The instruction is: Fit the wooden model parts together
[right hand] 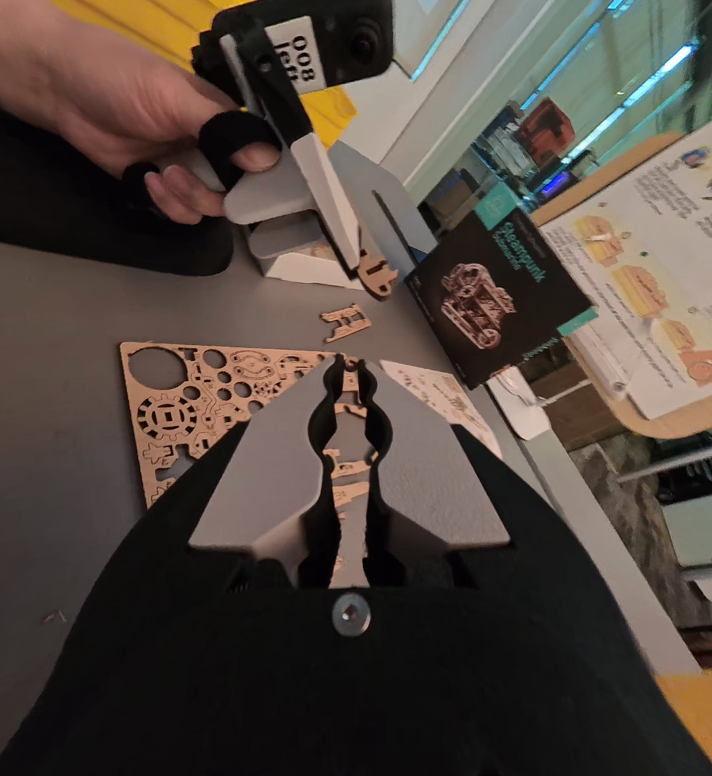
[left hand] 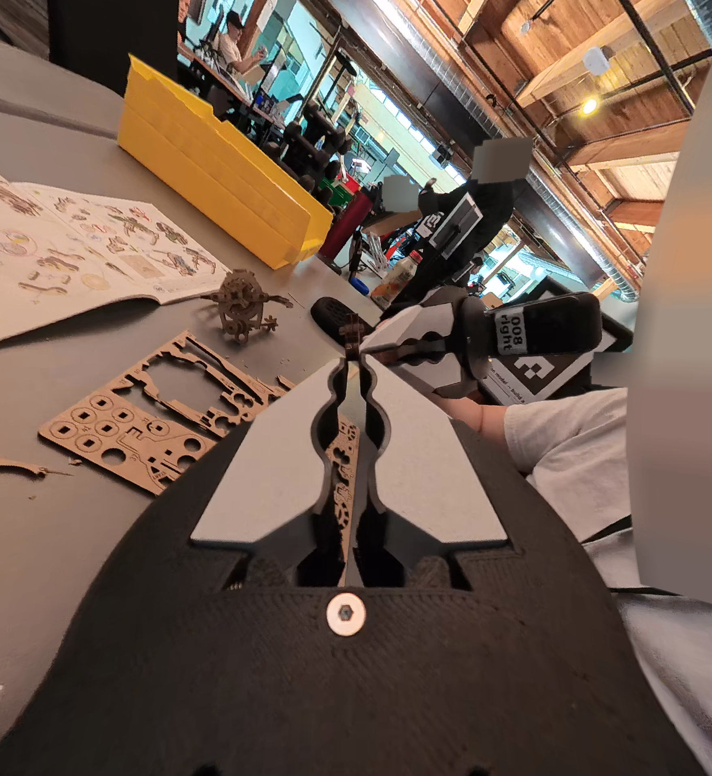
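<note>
The left gripper [left hand: 352, 357] pinches a small wooden piece [right hand: 375, 273], lifted above the table [left hand: 52, 546] so another part can slot in. The right gripper [right hand: 349, 364] tilts down over the wooden sheet [right hand: 169, 403], nearly closed, maybe nipping a tiny bit [right hand: 349, 366].

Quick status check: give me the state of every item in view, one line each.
Left gripper: shut on a small wooden piece.
Right gripper: shut on a small wooden part.
Instruction booklet: lying open.
Parts sheet: flat on table, several pieces punched out.
Part-built wooden model: standing on table.
Loose H-shaped piece: lying flat, untouched.
</note>
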The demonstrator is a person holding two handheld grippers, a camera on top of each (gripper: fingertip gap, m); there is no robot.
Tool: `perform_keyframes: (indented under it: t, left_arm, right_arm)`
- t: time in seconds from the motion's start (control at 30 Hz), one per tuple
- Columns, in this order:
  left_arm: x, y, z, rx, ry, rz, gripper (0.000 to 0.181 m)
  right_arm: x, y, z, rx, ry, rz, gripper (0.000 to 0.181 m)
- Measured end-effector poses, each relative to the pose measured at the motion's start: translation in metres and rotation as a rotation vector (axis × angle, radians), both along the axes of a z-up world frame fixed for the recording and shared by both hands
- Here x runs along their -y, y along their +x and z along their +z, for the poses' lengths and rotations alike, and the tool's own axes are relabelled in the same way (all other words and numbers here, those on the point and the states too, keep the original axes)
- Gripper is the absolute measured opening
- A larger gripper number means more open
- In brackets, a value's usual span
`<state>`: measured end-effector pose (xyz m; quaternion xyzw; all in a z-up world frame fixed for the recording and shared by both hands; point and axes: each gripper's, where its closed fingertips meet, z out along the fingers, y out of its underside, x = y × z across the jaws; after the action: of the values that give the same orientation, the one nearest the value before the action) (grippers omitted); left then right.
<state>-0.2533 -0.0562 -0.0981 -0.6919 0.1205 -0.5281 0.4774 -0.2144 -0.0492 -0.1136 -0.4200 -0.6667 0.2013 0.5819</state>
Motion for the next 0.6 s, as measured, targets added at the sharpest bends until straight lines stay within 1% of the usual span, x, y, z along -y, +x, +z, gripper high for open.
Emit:
perform_keyframes:
  t: [0.1,0.13,0.27,0.43,0.6]
  left_arm:
    - [-0.002,-0.005,0.012,-0.017,0.06,0.048,0.004]
    - [-0.002,-0.006,0.016,-0.005,0.073,0.062,0.004]
    - [0.006,0.0,0.025,0.017,0.104,0.099,0.004]
    - [0.02,0.018,0.019,0.006,0.094,0.097,0.004]
    - [0.026,0.027,0.01,-0.046,0.094,0.107,0.004]
  right_arm:
    - [0.003,0.01,0.023,-0.081,0.077,-0.101,0.004]
    - [0.008,0.014,0.026,-0.097,0.096,-0.121,0.004]
    - [0.025,0.028,0.023,-0.112,0.142,-0.198,0.004]
    - [0.036,0.043,0.032,-0.132,0.233,-0.268,0.003]
    - [0.037,0.048,0.041,-0.151,0.243,-0.305,0.003]
